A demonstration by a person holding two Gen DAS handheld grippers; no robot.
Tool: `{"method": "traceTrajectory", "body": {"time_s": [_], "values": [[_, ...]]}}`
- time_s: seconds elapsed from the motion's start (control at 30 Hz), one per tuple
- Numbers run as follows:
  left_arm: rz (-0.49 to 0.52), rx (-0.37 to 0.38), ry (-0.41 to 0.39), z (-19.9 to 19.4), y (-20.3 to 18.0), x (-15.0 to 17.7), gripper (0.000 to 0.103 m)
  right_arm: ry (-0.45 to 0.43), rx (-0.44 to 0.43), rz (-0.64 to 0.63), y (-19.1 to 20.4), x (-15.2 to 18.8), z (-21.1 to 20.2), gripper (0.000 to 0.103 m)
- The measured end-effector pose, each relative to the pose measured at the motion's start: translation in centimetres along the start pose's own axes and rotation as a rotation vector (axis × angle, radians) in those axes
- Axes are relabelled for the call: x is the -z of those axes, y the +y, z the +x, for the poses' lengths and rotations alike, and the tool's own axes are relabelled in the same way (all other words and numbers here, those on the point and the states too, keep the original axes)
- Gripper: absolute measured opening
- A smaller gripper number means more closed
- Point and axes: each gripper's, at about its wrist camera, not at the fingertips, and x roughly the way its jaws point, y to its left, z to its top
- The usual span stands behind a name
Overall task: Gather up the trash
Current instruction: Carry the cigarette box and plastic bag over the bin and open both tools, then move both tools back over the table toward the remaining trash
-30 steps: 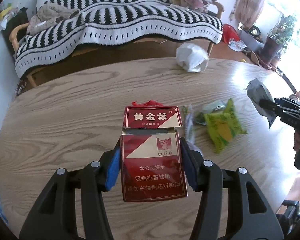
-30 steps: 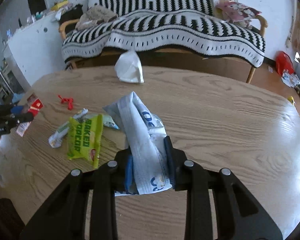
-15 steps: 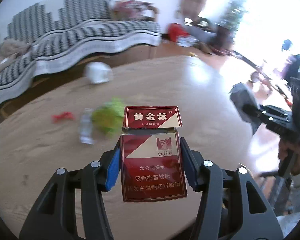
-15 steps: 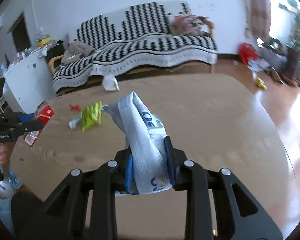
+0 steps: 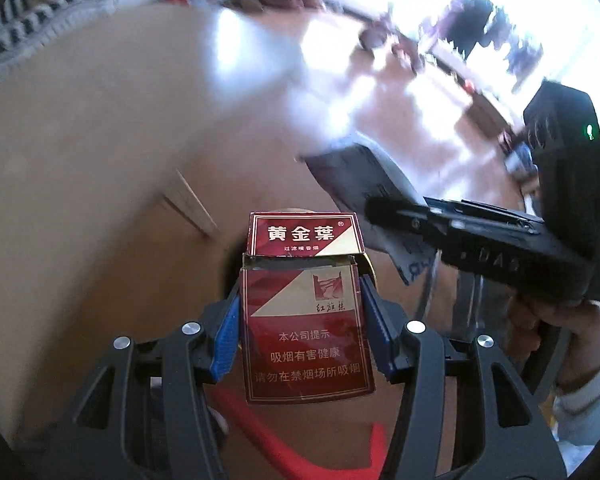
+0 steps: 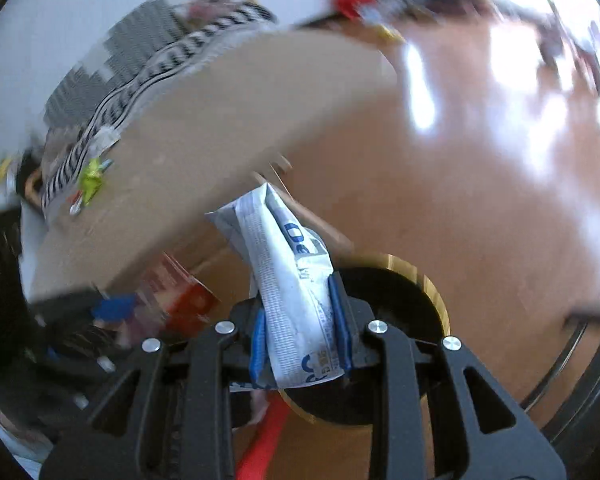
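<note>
The red cigarette pack (image 5: pixel 306 320) is clamped in the left claw (image 5: pixel 300 328), the white wrapper (image 6: pixel 296 308) in the right claw (image 6: pixel 300 336), above the dark bin (image 6: pixel 396 300). If released off-centre, either piece may be deflected by the rim onto the floor.

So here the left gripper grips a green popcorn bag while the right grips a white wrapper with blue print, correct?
Not quite. The left gripper grips a red cigarette pack, as the left wrist view shows. The right gripper does grip the white wrapper with blue print.
</note>
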Motion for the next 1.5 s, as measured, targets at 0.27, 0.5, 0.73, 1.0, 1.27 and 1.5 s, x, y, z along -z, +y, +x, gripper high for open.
{"method": "traceTrajectory", "body": {"time_s": [0.27, 0.5, 0.73, 1.0, 1.27, 1.5], "values": [[0.027, 0.000, 0.091, 2.9, -1.7, 1.2, 0.053, 0.024, -0.011, 0.112, -4.9, 3.2, 0.7, 0.028], [0.039, -0.003, 0.104, 3.4, -1.8, 0.9, 0.054, 0.025, -0.019, 0.119, -4.7, 2.5, 1.2, 0.028], [0.020, -0.006, 0.101, 3.2, -1.8, 0.4, 0.097, -0.051, 0.006, 0.150, -5.4, 0.6, -1.3, 0.097], [-0.038, -0.157, -0.124, -5.5, 3.2, -0.6, 0.097, -0.194, 0.096, 0.093, -3.4, -2.4, -4.0, 0.097], [-0.359, -0.395, -0.259, -16.4, 18.2, 2.8, 0.097, -0.140, -0.001, -0.093, 7.3, -6.5, 1.8, 0.097], [-0.582, -0.592, -0.263, -23.0, 31.3, 5.7, 0.097, -0.118, -0.132, -0.276, 20.5, -10.9, 7.0, 0.097]]}}
